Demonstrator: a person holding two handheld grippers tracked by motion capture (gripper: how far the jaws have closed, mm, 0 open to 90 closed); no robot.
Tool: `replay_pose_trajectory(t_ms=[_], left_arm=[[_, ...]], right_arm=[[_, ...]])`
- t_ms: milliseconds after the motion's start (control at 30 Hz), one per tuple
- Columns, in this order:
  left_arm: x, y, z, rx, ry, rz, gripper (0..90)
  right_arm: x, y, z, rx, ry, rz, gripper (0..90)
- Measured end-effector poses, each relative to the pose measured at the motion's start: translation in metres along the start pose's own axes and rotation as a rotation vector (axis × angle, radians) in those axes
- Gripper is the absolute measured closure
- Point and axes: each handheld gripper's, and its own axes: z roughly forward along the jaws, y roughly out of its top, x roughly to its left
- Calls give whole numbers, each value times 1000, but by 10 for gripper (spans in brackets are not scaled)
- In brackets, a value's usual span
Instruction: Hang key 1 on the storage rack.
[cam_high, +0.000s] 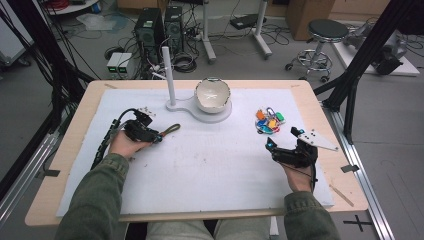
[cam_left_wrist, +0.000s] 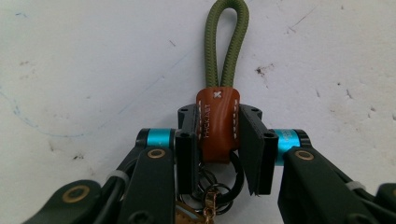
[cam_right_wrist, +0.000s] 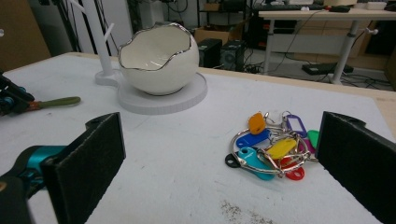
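Nearest us, the left tongs clamp one keychain by its brown leather tab, low over the desk. The right tongs stand apart before one bunch of coloured key tags. Beyond sit one eggshell bowl and one peg stand, probably the keychain's destination.

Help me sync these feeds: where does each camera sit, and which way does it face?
High view: above the person's side, looking forward and down on the table; forearms and both tools show.
Left gripper view: on the left tool, looking down at its jaws shut on a keychain.
Right gripper view: on the right tool, facing its open jaws, tags and bowl.
All share the keychain.
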Motion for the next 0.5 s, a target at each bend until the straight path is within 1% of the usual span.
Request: replay_pose_trajectory(t_ms=[133, 367, 400, 433, 500], left_arm=[[2, 0, -3, 1, 22, 1, 699], [6, -1, -10, -12, 21, -23, 702], [6, -1, -10, -17, 17, -33, 702], [6, 0, -12, -17, 9, -35, 702], [5, 0, -14, -25, 13, -35, 705]], right_arm=[[0, 0, 0, -1, -2, -2, 8], [-1, 0, 0, 0, -1, -7, 8], [0, 0, 0, 1, 0, -6, 8], [0, 0, 0, 1, 0, -6, 8], [0, 0, 1, 2, 3, -2, 8]])
